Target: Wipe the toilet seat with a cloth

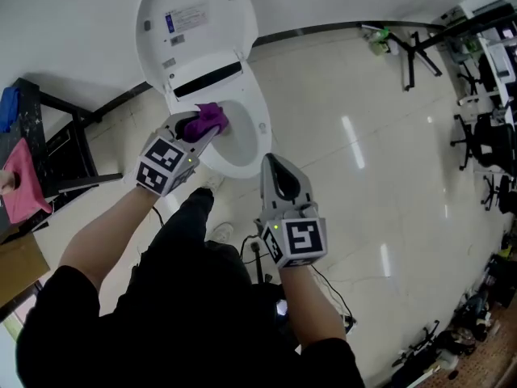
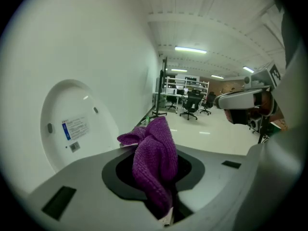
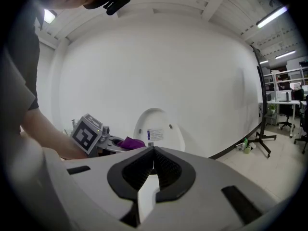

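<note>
L gripper (image 1: 199, 129) clamped on purple cloth (image 1: 210, 118) at left-rear rim of toilet seat (image 1: 260, 115), below raised lid (image 1: 194, 14); contact w/ seat prob, not clear. R gripper (image 1: 271, 166) jaws together, empty, off bowl front.

Risks: drag on rim pulls wad out, drops in bowl; jaw tips scrape seat if pressed low.

Cloth bunched, long axis along jaws, free end pointing fwd-right over bowl opening.

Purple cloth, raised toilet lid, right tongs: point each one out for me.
purple cloth (image 1: 208, 120), head view, its bunched middle.
toilet lid (image 1: 198, 35), head view, its inner face.
right tongs (image 1: 271, 164), head view, between the tips.
</note>
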`<state>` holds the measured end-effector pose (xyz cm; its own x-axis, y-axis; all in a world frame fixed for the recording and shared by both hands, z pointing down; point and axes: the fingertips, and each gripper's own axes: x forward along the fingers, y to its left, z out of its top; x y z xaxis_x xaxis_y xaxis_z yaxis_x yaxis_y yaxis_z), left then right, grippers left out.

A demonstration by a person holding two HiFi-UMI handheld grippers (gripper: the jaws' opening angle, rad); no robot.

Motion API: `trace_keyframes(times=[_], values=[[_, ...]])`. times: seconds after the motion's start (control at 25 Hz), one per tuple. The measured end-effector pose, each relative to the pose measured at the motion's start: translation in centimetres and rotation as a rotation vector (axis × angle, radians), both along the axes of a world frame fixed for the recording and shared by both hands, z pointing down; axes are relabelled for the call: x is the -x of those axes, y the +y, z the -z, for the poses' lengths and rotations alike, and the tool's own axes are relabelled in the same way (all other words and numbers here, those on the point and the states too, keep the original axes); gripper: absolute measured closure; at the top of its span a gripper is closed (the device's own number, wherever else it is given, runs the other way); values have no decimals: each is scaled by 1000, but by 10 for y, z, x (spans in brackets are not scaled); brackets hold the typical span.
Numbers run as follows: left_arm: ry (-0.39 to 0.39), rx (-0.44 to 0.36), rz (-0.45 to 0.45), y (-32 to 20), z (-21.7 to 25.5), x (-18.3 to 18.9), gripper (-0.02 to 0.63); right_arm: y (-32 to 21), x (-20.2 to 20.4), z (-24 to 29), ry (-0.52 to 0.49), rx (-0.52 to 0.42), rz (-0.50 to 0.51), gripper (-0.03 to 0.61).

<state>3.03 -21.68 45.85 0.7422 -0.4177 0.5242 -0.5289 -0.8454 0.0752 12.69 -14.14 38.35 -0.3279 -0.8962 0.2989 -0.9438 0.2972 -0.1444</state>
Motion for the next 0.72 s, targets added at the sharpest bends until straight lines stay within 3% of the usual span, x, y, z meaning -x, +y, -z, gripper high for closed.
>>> trace_keyframes(times=[0.32, 0.72], values=[[-111, 163, 23, -120, -144, -33, 514, -100, -27, -93, -33, 114, -72, 563], [-238, 307, 47, -196, -336, -79, 514, -137, -58, -191, -59, 245, -134, 563]])
